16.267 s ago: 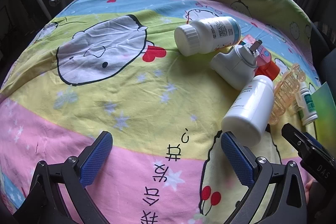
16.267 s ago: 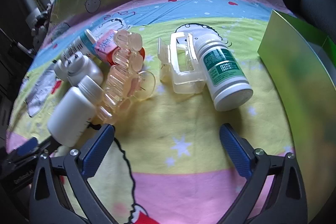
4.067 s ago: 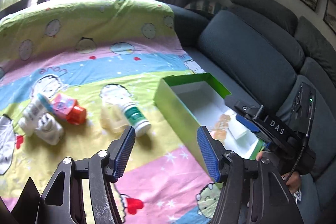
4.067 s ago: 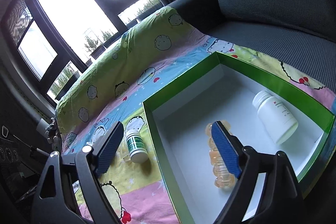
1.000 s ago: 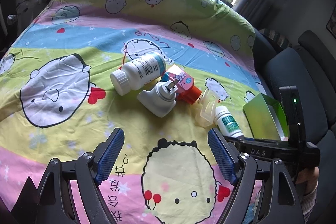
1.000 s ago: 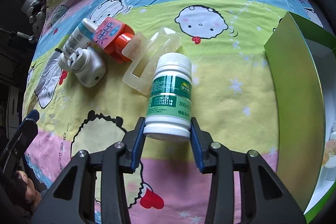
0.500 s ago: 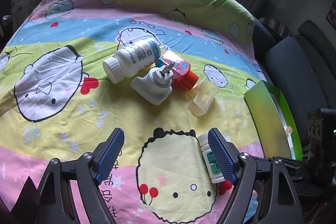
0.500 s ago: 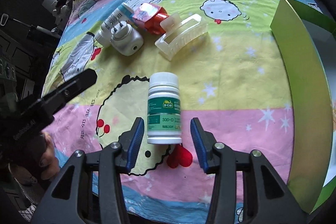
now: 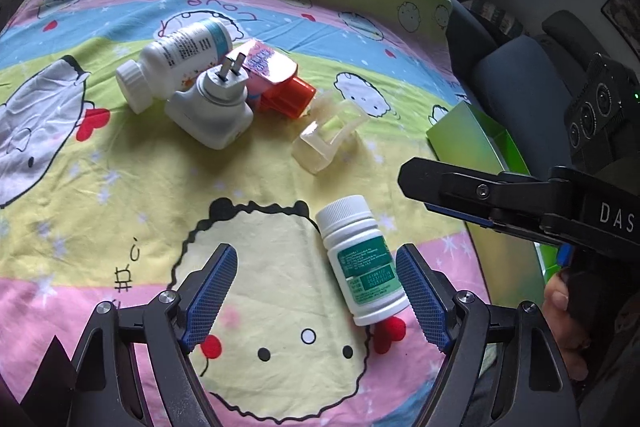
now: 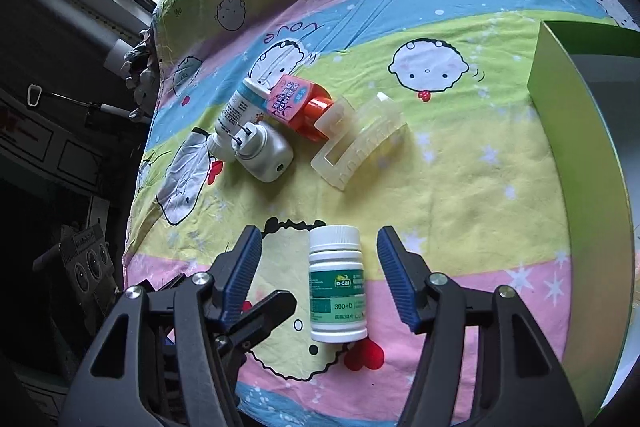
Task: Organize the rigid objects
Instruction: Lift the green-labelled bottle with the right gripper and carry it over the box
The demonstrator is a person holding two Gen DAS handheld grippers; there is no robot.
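A white bottle with a green label [image 10: 338, 287] lies on the cartoon bedsheet between the open fingers of my right gripper [image 10: 320, 271], not touched by them. In the left wrist view the same bottle [image 9: 362, 261] lies just inside the right finger of my open, empty left gripper [image 9: 316, 291]. Farther off lie a blue-labelled white bottle [image 9: 176, 61], a white plug adapter [image 9: 212, 111], a pink and orange bottle [image 9: 276, 83] and a clear hair clip [image 9: 326, 139]. The green box [image 10: 580, 167] stands at the right.
The bedsheet [image 9: 120, 187] covers a wide soft surface. A dark sofa [image 9: 520, 87] rises beyond the box. The right gripper's body [image 9: 520, 203] crosses the right of the left wrist view. Dark furniture [image 10: 60, 147] lines the sheet's far side.
The right gripper's jaws have opened and let go of the green-labelled bottle, which now lies on the sheet nearer the front edge. The left gripper has moved closer to it.
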